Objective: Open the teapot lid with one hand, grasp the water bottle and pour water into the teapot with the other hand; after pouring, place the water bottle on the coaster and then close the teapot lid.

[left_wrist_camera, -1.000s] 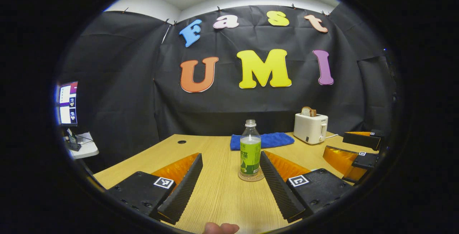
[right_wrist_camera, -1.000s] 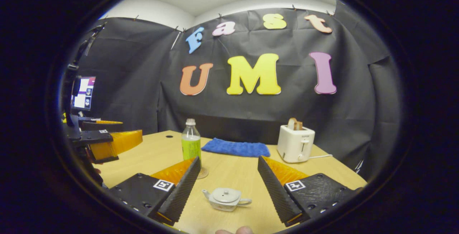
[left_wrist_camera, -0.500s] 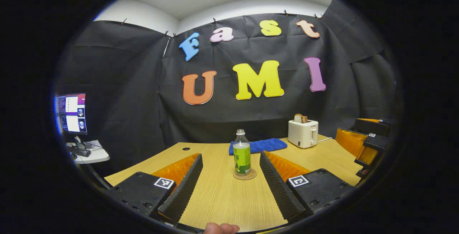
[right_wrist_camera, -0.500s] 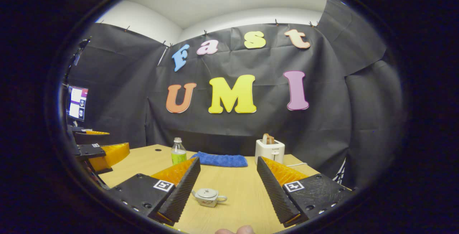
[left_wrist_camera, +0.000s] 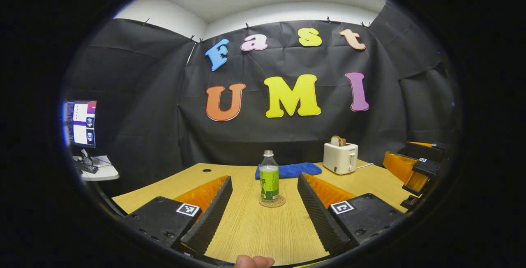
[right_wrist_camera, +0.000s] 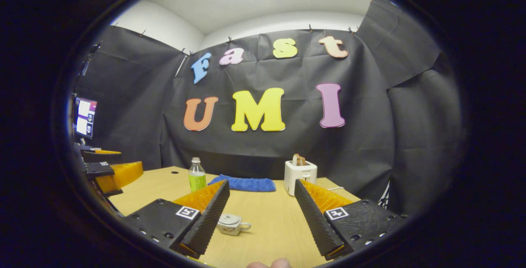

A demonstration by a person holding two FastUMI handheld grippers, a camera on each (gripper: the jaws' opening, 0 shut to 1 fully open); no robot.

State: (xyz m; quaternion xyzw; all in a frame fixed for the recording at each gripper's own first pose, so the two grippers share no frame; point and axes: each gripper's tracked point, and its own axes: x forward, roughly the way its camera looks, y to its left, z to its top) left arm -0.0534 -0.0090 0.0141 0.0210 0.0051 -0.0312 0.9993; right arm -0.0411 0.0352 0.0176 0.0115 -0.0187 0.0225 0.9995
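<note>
Toaster (left_wrist_camera: 340, 158) and towel (left_wrist_camera: 289, 170) stand behind water bottle (left_wrist_camera: 269, 181).

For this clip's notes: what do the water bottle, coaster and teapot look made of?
Water bottle: clear plastic by its see-through neck, with a glossy green label. Coaster: probably cork or wood, a matte tan disc under the bottle. Teapot: likely glazed ceramic, white with a soft sheen; too small to be sure.
</note>
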